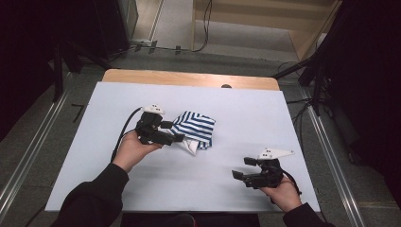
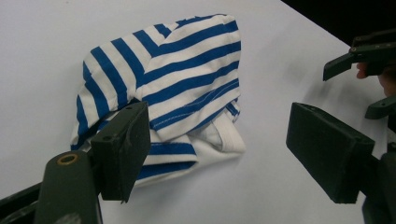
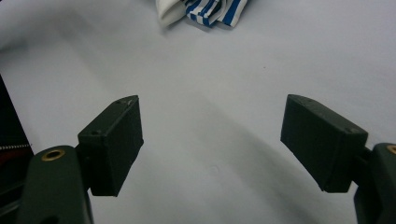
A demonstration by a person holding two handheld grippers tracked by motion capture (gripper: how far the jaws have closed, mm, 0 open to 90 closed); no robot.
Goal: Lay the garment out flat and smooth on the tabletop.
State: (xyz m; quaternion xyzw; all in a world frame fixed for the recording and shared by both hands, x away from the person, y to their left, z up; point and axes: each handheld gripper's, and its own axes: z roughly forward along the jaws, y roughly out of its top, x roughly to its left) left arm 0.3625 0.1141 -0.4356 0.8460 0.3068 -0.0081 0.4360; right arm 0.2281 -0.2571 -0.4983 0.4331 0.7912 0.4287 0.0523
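- Right hand-held gripper (image 1: 242,167): held low at the desk's near right edge, jaws spread wide, nothing between them.
- Left hand-held gripper (image 1: 176,131): jaws released, set against the near left edge of the cloth; one jaw touching or overlapping the fabric, none clamped.
- Cloth (image 1: 195,129): blue-and-white striped, bunched in a loose fold at mid-desk (image 1: 246,113), white lining showing.
- Step judged: approach for a grasp. Next move: an edge to be pinched by the left jaws, the right brought across.
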